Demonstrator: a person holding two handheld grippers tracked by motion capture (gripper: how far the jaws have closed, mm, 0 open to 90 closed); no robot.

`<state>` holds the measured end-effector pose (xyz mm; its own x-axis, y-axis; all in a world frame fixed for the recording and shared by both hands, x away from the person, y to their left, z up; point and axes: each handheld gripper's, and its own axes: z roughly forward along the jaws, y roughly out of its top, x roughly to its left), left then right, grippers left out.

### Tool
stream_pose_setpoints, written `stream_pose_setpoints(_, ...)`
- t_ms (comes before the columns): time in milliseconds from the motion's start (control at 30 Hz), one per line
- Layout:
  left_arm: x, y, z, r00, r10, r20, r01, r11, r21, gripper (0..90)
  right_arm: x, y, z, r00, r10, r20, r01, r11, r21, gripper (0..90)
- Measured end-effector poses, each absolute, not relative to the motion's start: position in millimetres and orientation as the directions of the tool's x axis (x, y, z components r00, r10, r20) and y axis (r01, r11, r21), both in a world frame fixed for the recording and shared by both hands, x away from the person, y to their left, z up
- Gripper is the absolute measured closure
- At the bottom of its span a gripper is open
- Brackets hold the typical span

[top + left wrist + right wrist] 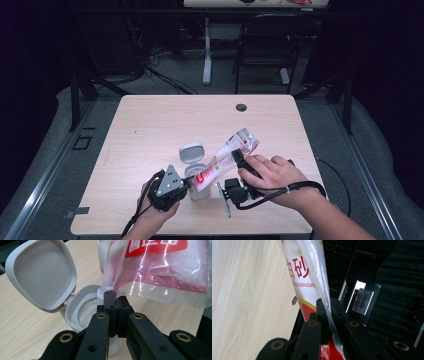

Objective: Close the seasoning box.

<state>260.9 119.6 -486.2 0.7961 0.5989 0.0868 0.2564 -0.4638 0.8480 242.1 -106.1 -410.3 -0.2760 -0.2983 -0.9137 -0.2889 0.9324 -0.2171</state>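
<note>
Sugar bag (226,159) tilted over jar (196,176), right gripper view reads "Granulate"

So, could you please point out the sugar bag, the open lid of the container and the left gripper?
sugar bag (227,157), high view, on the middle of the tilted bag.
open lid (41,272), left gripper view, on the lid's grey inner face.
left gripper (115,300), left gripper view, between the closed fingertips.
</note>
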Motion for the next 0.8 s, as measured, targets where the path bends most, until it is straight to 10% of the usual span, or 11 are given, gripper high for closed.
stream_pose_setpoints(800,263,117,-483,0.805,0.587,0.088,0.245,-0.463,0.852,90.0,245,-122,-418,-0.339,-0.217,-0.915,-0.278,0.953,-0.123,87.3)
